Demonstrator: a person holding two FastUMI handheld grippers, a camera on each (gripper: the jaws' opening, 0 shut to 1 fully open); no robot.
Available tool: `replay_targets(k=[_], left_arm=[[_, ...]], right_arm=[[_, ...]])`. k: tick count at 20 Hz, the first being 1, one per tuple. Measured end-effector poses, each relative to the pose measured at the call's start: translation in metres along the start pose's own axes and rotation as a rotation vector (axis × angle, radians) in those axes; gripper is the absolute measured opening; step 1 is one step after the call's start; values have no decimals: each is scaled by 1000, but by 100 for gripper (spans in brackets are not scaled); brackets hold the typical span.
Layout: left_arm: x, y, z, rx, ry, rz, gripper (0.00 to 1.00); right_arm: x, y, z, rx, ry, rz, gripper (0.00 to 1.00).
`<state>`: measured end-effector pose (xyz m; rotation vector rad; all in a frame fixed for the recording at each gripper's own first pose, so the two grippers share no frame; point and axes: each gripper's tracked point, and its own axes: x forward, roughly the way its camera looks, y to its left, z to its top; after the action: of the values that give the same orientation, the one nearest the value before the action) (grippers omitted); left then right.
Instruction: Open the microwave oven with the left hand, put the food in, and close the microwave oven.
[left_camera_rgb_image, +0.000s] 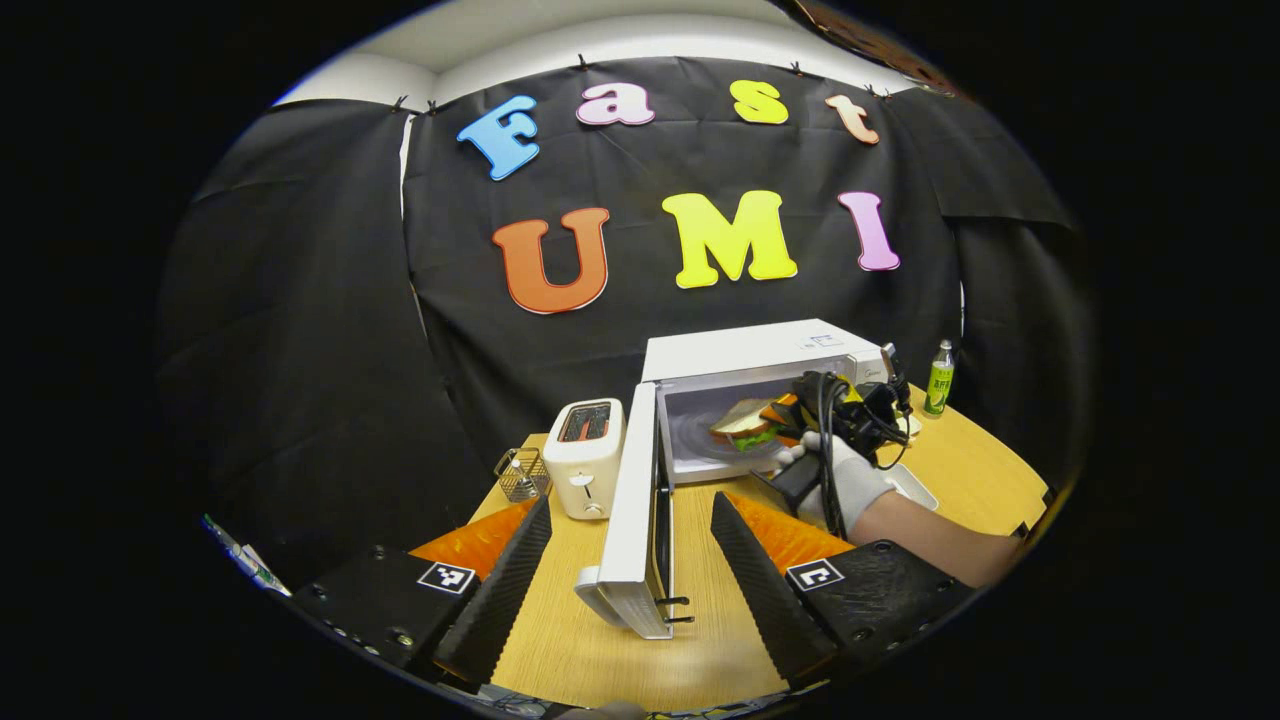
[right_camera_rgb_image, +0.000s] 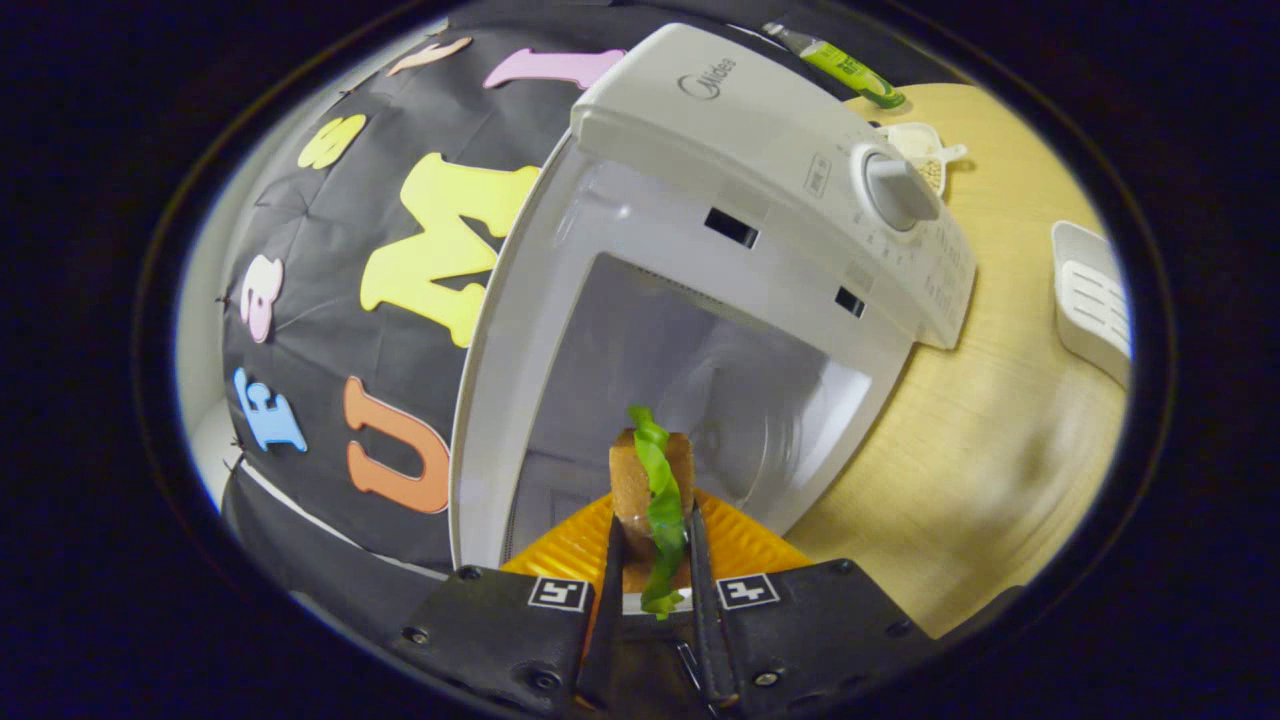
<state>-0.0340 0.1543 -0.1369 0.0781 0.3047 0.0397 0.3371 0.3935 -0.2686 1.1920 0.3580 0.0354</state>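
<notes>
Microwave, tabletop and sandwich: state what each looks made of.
Microwave: white casing with a smooth, slightly glossy finish, probably painted metal or plastic; the look leaves it open. Tabletop: pale wood or wood-look laminate, with straight grain lines. Sandwich: matte brown bread with a shiny, crisp-edged green leaf, possibly a plastic replica, clamped in the right hand-held gripper.

left hand-held gripper (left_camera_rgb_image: 630, 560) agape, right hand-held gripper (right_camera_rgb_image: 652, 560) clamped

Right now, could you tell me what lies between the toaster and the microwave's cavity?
In the left gripper view, the open microwave door stands between the toaster and the cavity.
</notes>
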Motion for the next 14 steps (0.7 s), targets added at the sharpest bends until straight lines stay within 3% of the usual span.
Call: replay_targets(k=[7,8,9,10,11,12,13,14], left_arm=[[16,6,-4,13,15,-2,97],[16,6,-5,21,14,1,97],[17,8,-4,22,11,5,97],[16,9,-5,15,12,6,97],[16,9,-5,10,11,9,97],[17,9,-5,6,10,9,97],[17,10,-6,5,11,12,97],[19,9,-7,8,11,15,97]], right_arm=[[42,-14,-19,-103,-73,-30,34],[44,-20,-17,-139,-80,-41,27],[46,-27,-16,-195,-94,-61,28],[48,-34,-13,-256,-105,-85,40],[48,-35,-10,-316,-115,-101,31],[46,-37,-6,-386,-130,-124,39],[44,-40,-1,-468,-151,-148,54],[41,-42,3,-541,-172,-166,54]])
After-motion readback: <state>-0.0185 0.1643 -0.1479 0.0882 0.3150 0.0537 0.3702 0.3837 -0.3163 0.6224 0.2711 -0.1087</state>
